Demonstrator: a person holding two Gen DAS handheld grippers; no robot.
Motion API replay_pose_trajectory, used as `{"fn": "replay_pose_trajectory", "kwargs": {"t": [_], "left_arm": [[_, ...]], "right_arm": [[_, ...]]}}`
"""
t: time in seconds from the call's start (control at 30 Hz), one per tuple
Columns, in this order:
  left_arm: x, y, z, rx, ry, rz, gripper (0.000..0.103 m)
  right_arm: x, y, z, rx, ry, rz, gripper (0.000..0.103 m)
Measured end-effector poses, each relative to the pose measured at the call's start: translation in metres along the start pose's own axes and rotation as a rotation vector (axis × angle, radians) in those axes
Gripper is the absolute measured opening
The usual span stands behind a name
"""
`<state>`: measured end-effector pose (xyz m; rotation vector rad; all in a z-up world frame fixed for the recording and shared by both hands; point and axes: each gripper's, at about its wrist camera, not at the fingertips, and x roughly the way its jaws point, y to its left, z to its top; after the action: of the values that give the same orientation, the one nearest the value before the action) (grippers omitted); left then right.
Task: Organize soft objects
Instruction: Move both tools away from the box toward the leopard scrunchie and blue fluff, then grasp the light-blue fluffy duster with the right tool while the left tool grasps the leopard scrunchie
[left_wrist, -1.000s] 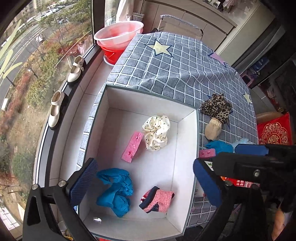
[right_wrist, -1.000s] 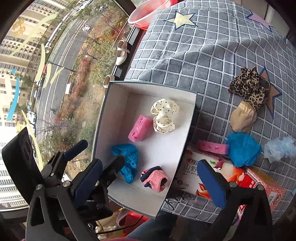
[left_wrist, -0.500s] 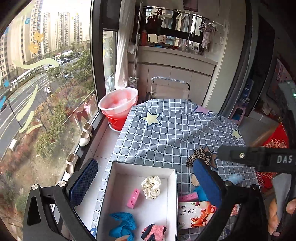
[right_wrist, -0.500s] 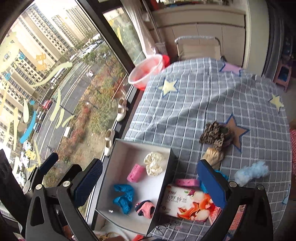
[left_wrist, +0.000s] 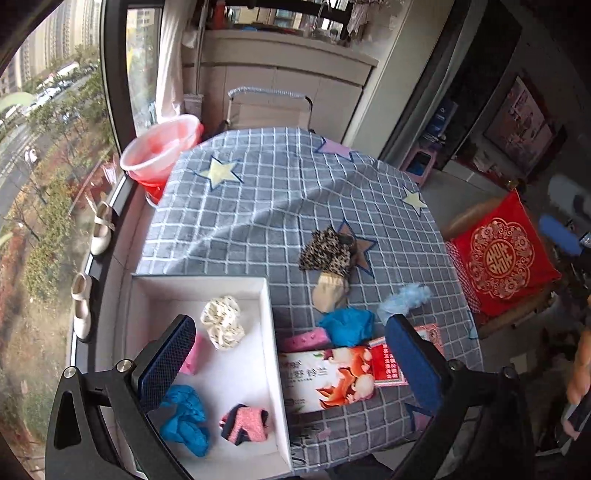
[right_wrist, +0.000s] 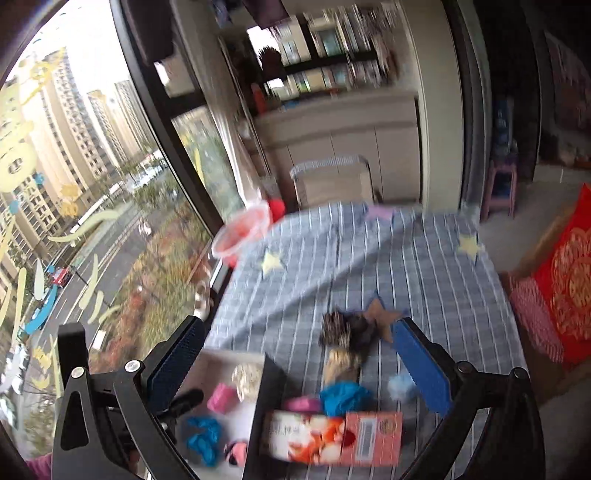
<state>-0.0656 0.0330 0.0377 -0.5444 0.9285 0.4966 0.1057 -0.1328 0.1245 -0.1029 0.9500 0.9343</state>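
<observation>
The left gripper (left_wrist: 288, 354) is held high above the table and its two blue pads stand wide apart with nothing between them. The right gripper (right_wrist: 295, 362) is also high up, its jaws spread wide and empty; its view is blurred.

In the left wrist view the white box (left_wrist: 271, 332) sits at the near left corner of the grey checked tablecloth (left_wrist: 258, 206). Inside the box lie four soft things: a cream dotted scrunchie (left_wrist: 222, 322) toward 12 o'clock, a pink sponge (left_wrist: 192, 356) at 9 o'clock partly hidden behind the left pad, a blue cloth (left_wrist: 186, 421) at 7 o'clock, and a pink and navy sock (left_wrist: 245, 424) at 5 o'clock.

Outside the box, at its 3 o'clock side, a printed tissue pack (left_wrist: 332, 380) lies touching the box wall. Just beyond the pack, toward 12 o'clock, a second pink sponge (left_wrist: 304, 339) lies beside a second blue cloth (left_wrist: 347, 325). A light blue fluffy piece (left_wrist: 404, 299) is near that cloth at its 2 o'clock. Farther at 12 o'clock a beige sock (left_wrist: 330, 293) touches a leopard print cloth (left_wrist: 325, 254), which lies next to a brown star of the tablecloth.

A pink basin (left_wrist: 162, 147) stands off the table's far left corner, and a red cushion (left_wrist: 498, 254) is at the right.
</observation>
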Motion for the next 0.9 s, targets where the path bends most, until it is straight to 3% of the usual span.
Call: {"fn": "replay_pose_trajectory", "kwargs": {"t": [0.1,0.27,0.43,0.63,0.83,0.9], "left_arm": [[0.019,-0.012,-0.003,-0.01,0.07,-0.036,0.103],[0.047,-0.035,0.008,0.026,0.113,-0.001,0.103],[0.1,-0.05,0.04,0.021,0.16,0.023,0.103],[0.191,-0.079,0.066,0.086,0.259,0.085,0.103],[0.276,-0.094,0.075,0.126,0.353,0.145,0.103],[0.3,-0.092,0.076,0.139,0.378,0.197,0.102]], "right_arm": [[0.013,-0.05,-0.012,0.142,0.093,-0.055,0.103],[0.023,-0.143,-0.025,0.349,0.209,-0.203,0.103],[0.039,-0.209,-0.058,0.504,0.362,-0.231,0.103],[0.066,-0.24,-0.095,0.557,0.52,-0.201,0.103],[0.089,-0.261,-0.107,0.543,0.608,-0.213,0.103],[0.099,-0.266,-0.108,0.527,0.634,-0.21,0.103]]}}
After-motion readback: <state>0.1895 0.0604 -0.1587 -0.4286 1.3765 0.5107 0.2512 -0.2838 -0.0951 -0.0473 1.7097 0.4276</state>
